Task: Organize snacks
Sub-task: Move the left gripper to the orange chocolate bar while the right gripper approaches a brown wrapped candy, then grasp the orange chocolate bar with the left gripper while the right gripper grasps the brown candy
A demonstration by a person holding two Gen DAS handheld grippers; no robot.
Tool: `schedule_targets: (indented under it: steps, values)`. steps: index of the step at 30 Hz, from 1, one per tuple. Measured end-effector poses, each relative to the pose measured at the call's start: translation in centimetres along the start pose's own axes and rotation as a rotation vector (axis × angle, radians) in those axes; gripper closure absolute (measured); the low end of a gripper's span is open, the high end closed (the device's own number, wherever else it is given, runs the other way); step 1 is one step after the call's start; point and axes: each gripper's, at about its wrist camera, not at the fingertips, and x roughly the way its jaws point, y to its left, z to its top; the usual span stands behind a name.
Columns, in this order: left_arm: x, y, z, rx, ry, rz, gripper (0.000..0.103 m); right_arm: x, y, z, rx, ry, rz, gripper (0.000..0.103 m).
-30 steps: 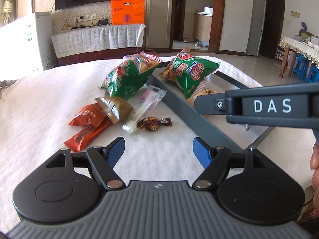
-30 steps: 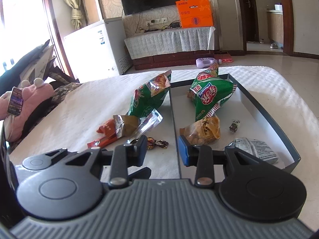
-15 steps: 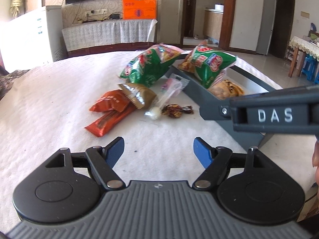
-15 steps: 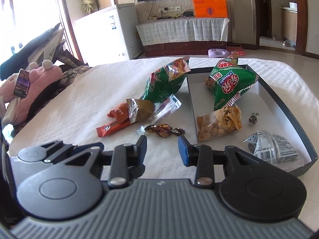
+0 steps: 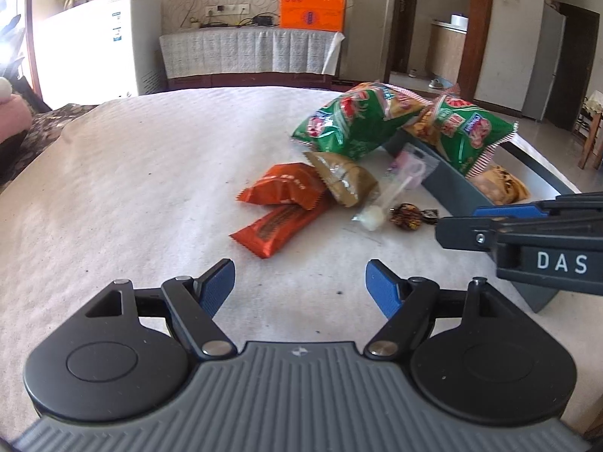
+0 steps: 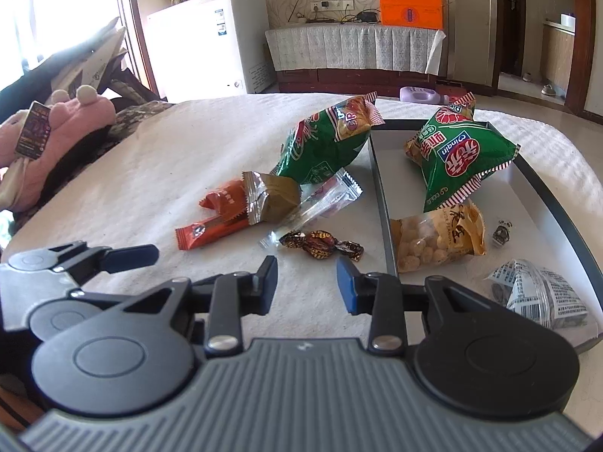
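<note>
A grey tray (image 6: 380, 203) (image 5: 444, 184) on the white cloth holds a green chip bag (image 6: 463, 158), a peanut bag (image 6: 437, 241), a small candy (image 6: 501, 230) and a white packet (image 6: 539, 293). Left of the tray lie a second green bag (image 6: 324, 143) (image 5: 354, 124), orange wrappers (image 6: 218, 218) (image 5: 282, 207), a brown packet (image 6: 271, 199), a clear packet (image 6: 320, 203) and brown wrapped candies (image 6: 320, 245) (image 5: 409, 215). My right gripper (image 6: 307, 282) is open and empty, just in front of the brown candies. My left gripper (image 5: 301, 282) is open and empty, short of the orange wrappers.
The right gripper's finger marked DAS (image 5: 527, 241) crosses the right of the left wrist view. The left gripper (image 6: 86, 260) shows at the left of the right wrist view. A pink plush toy (image 6: 49, 132) lies at the table's left edge.
Both grippers have swung left and drawn nearer to the loose snacks. The right gripper now sits lower, close to the brown candies. Both stay open. No snack has moved.
</note>
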Motion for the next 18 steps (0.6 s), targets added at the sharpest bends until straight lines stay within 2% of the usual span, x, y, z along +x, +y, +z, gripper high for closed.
schedule_targets:
  steps: [10, 18]
  values:
    - [3.2, 2.3, 1.5, -0.035, 0.012, 0.074, 0.022, 2.1, -0.4, 0.2, -0.121, 0.037, -0.037, 0.066]
    - [4.8, 2.9, 2.7, -0.031, 0.013, 0.041, 0.021, 3.8, 0.2, 0.7, -0.229, 0.060, -0.040, 0.066]
